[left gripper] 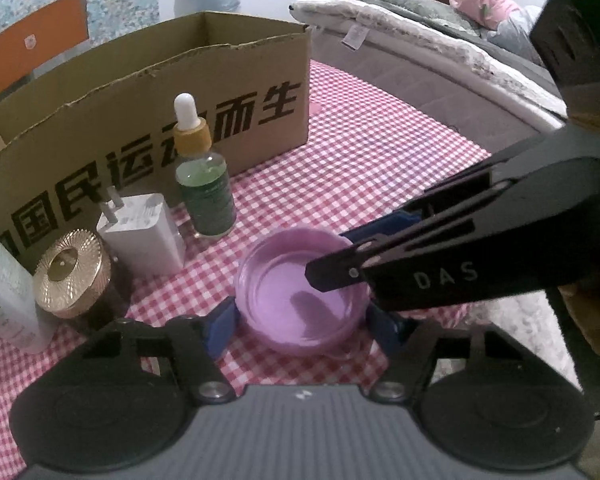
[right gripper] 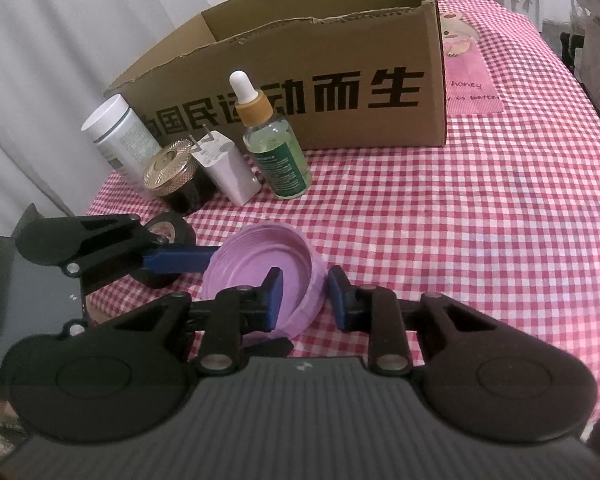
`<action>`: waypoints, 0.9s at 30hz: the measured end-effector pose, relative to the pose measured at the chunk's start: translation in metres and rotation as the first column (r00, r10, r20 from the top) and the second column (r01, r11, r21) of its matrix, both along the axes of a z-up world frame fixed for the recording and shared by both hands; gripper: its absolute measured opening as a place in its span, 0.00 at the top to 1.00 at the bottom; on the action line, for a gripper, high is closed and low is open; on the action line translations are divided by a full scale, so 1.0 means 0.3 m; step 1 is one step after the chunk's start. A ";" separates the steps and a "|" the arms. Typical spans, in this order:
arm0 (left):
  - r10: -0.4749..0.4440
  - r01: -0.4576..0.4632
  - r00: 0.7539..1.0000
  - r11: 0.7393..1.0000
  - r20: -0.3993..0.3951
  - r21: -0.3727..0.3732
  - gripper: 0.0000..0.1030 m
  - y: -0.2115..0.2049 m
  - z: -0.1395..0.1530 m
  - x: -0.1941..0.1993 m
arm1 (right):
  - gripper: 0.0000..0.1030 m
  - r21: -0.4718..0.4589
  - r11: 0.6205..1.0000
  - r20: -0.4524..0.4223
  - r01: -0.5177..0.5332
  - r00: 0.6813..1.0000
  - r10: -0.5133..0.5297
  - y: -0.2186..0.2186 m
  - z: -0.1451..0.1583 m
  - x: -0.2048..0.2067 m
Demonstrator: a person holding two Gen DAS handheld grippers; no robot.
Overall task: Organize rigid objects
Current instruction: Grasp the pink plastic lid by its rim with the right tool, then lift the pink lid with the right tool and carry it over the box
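A purple lid (left gripper: pixel 300 300) (right gripper: pixel 256 264) lies hollow side up on the red checked cloth, tilted in the right wrist view. My left gripper (left gripper: pixel 304 326) straddles it, and its blue pads (left gripper: pixel 220 324) touch the rim on both sides. My right gripper (right gripper: pixel 305 298) (left gripper: pixel 354 250) pinches the lid's near wall, one pad inside the hollow and one outside. Behind stand a green dropper bottle (left gripper: pixel 206 184) (right gripper: pixel 278 156), a white charger (left gripper: pixel 144 232) (right gripper: pixel 228 172), a gold-capped jar (left gripper: pixel 72 272) (right gripper: pixel 172 172) and a white bottle (left gripper: pixel 4 288) (right gripper: pixel 120 136).
An open cardboard box (left gripper: pixel 180 100) (right gripper: pixel 340 60) with black lettering stands behind the row of objects. A black tape roll (right gripper: pixel 172 236) lies under the left gripper's finger. A bed (left gripper: pixel 420 60) runs beyond the table. The cloth's edge (right gripper: pixel 100 296) drops off on the left.
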State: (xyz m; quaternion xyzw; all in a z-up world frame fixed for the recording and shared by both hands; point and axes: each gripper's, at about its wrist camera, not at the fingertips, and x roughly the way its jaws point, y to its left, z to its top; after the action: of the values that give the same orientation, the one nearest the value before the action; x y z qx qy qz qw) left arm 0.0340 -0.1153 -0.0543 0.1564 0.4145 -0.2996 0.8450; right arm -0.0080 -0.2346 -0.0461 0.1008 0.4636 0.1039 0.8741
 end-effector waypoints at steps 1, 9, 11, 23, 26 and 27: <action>0.002 -0.002 1.000 1.000 -0.001 -0.002 0.31 0.001 0.000 0.001 | 0.77 -0.001 1.000 0.000 0.000 1.000 0.000 0.000 0.000 0.000; 0.008 -0.008 1.000 1.000 0.002 -0.017 0.31 0.007 0.002 -0.007 | 0.82 -0.039 0.999 0.005 0.003 1.000 -0.003 0.015 0.003 -0.004; 0.007 -0.007 1.000 1.000 0.006 -0.019 0.31 0.006 0.007 -0.013 | 0.82 -0.043 0.999 0.004 0.004 1.000 -0.004 0.013 0.005 -0.006; -0.006 0.018 0.983 0.998 0.182 -0.068 0.31 0.033 0.199 -0.104 | 0.82 -0.096 0.995 0.149 0.024 0.989 -0.009 0.055 0.182 -0.083; 0.014 0.012 0.962 0.996 0.272 -0.092 0.31 0.058 0.307 -0.115 | 0.82 -0.121 0.993 0.237 0.011 0.971 0.018 0.080 0.293 -0.087; 0.023 0.006 0.954 0.995 0.299 -0.097 0.31 0.068 0.340 -0.114 | 0.82 -0.126 0.992 0.268 0.003 0.963 0.031 0.089 0.335 -0.080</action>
State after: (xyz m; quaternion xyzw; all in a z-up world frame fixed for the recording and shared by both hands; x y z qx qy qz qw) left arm -0.0002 -0.0950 0.0477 0.1569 0.2673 -0.2887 0.9059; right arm -0.0321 -0.2078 0.0544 0.0276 0.3469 0.0933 0.9328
